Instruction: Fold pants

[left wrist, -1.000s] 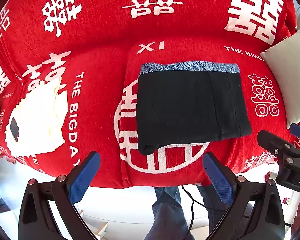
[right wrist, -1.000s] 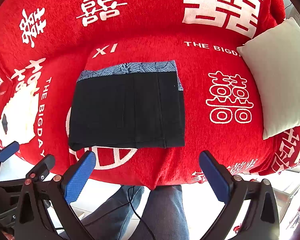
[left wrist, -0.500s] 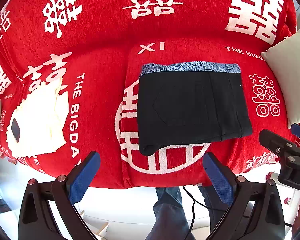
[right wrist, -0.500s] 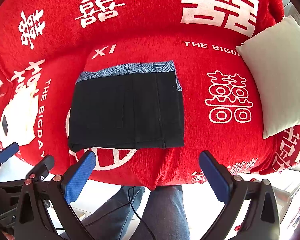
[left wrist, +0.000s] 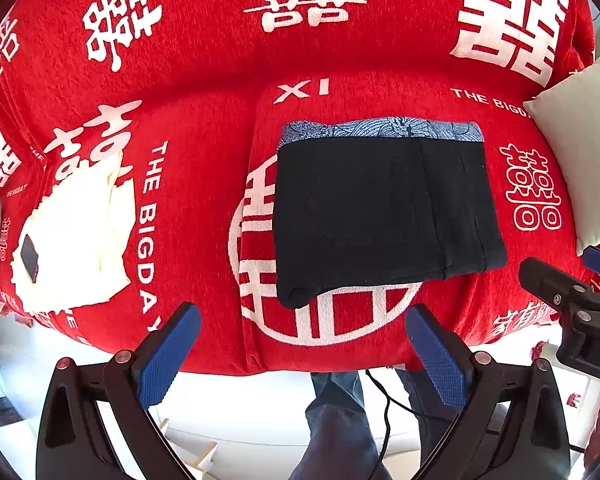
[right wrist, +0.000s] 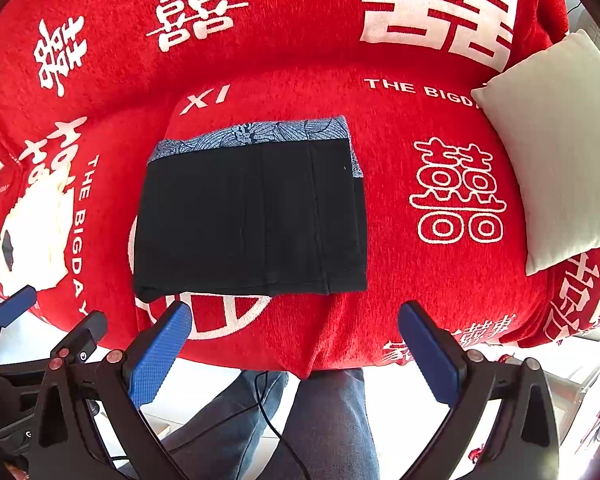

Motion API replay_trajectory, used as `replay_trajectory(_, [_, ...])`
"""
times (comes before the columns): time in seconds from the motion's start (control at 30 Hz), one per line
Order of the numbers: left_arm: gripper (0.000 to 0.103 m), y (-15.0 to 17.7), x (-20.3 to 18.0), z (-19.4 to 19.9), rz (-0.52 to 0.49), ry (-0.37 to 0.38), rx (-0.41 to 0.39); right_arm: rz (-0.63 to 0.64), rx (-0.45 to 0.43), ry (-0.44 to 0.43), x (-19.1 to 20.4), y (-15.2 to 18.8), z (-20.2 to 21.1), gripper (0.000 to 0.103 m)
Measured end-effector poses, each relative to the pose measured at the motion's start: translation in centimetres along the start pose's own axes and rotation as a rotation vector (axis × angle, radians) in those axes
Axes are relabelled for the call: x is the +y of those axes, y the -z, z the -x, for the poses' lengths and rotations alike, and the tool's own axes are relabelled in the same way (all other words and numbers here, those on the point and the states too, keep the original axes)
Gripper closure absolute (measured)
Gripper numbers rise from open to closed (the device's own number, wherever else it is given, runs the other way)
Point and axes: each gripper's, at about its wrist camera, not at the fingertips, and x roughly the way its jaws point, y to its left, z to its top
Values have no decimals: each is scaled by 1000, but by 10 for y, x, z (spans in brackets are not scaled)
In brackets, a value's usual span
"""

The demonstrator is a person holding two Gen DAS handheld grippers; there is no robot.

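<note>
Black pants [left wrist: 384, 216] [right wrist: 252, 224] lie folded into a compact rectangle on the red sofa seat, a blue patterned lining strip showing along the far edge. My left gripper [left wrist: 304, 352] hovers open in front of the sofa's front edge, below the pants, with nothing between its blue pads. My right gripper [right wrist: 300, 352] is open too, held off the front edge slightly right of the pants, and it shows at the right of the left wrist view [left wrist: 572, 300]. Neither gripper touches the cloth.
The sofa wears a red cover [left wrist: 204, 80] printed with white characters. A cream folded garment [left wrist: 76, 232] with a dark tag lies on the left seat. A white cushion [right wrist: 556, 152] leans at the right end. A person's legs in jeans [right wrist: 324, 420] and a cable are below.
Both grippers have drawn back very slightly from the sofa; the pants lie as before.
</note>
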Motion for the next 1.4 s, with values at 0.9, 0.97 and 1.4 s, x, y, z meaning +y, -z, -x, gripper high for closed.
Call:
replay_trajectory(0.9, [0,2,-1,0,18,7,-10,3,4,-3,0,-1,-1,0])
replay_trajectory(0.97, [0,2,-1,-1,19,5,-9,2,4,-4,0,-1,-1,0])
replay_trajectory(1.4, [0,0,0,1,34,19,-32,-11,9,-3,-2,-1,-4,0])
